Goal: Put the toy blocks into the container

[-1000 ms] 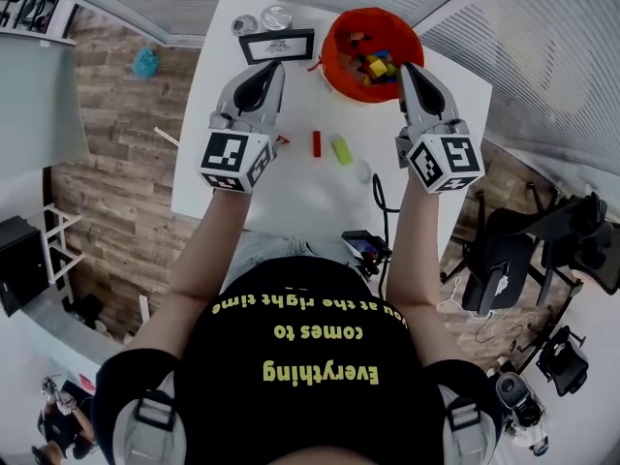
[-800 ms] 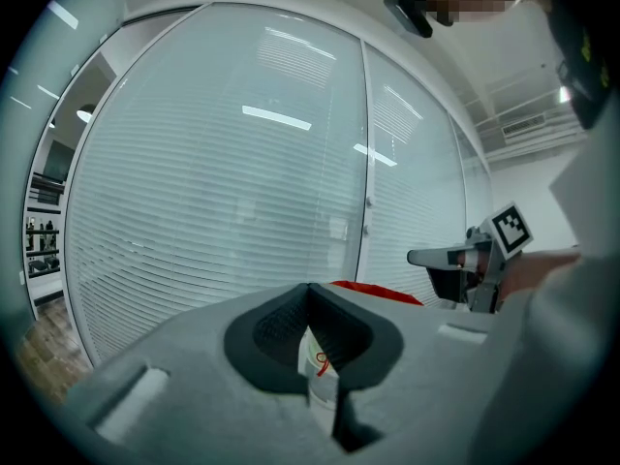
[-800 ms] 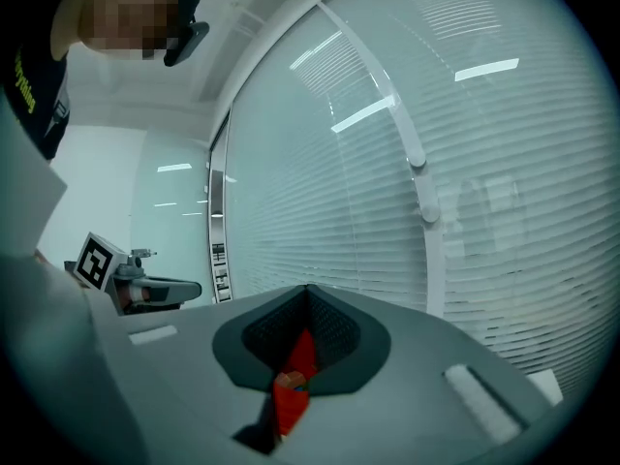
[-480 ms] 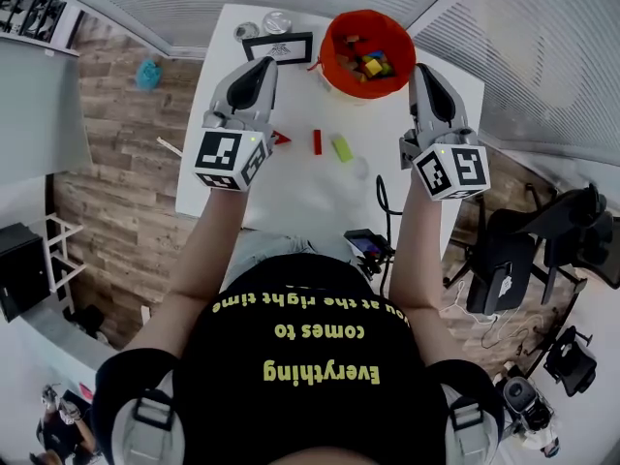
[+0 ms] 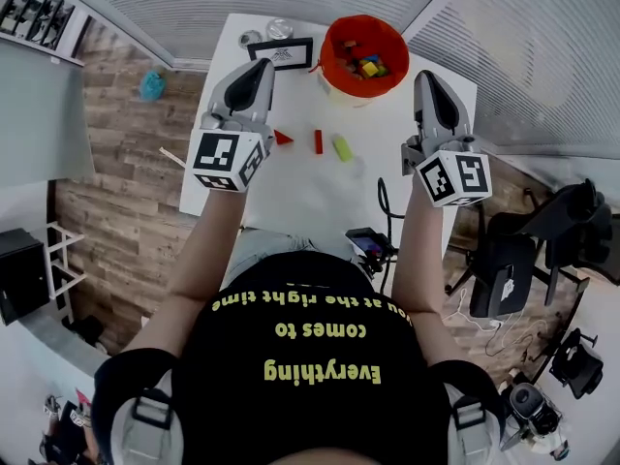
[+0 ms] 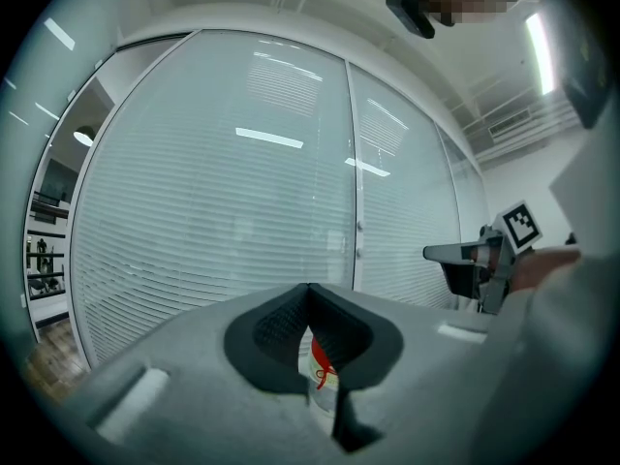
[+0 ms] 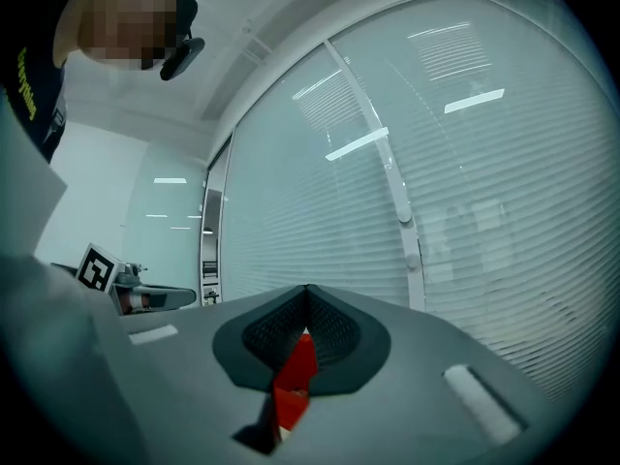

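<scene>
The left gripper has its two jaws pressed together and holds nothing. In the little gap under its tips you only see something red and white far off. The right gripper is closed tight too. The red strip in its gap looks to me like the orange container seen past it, not a block being held. Both are up in the air and point flat across the room, one on each side of the white surface. Three blocks lie loose on that surface between them, a bit nearer the person than the orange container, which stands by the far edge with a pile of coloured blocks already in it. The red triangle block is just beside the left gripper, and its tip seems to point toward the red bar block. The red bar block lies flat with its long side running straight away from the person. The green block is next to it, also flat, but turned a little so its far end leans to the left. I think these are small, light, hard and smooth, so they will not squash but could slip. The best place to pinch the bar and the green one is across the thin way, on the two long flat sides near the middle. The triangle's slanted sides could squirt out, so its flat faces look safer.
</scene>
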The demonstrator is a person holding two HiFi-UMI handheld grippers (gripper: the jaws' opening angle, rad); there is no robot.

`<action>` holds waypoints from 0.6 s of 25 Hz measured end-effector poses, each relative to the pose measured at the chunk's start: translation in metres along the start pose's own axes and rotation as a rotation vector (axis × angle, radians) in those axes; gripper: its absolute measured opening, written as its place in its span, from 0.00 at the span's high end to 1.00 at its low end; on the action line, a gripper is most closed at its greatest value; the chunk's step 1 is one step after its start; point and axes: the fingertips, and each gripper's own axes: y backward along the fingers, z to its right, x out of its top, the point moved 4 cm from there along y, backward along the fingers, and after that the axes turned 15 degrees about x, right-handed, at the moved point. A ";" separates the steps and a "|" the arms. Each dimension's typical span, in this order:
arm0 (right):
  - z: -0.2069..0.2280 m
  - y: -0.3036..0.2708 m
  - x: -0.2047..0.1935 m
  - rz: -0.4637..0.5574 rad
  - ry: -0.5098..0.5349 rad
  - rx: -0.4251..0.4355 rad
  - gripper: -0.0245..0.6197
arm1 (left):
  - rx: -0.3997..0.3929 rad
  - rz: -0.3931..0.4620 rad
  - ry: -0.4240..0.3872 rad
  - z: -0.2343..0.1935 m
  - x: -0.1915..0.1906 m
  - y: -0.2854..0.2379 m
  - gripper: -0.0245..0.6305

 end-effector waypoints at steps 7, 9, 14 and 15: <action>-0.005 0.014 0.003 0.014 0.014 -0.032 0.95 | -0.007 0.014 -0.005 0.002 0.004 0.008 0.96; -0.007 0.017 0.006 0.021 0.018 -0.037 0.95 | -0.008 0.014 0.001 0.003 0.005 0.011 0.96; -0.011 0.021 0.012 0.036 0.027 -0.048 0.95 | -0.009 0.022 -0.003 0.003 0.008 0.015 0.96; -0.013 0.021 0.013 0.038 0.028 -0.049 0.95 | -0.010 0.022 -0.006 0.004 0.008 0.016 0.96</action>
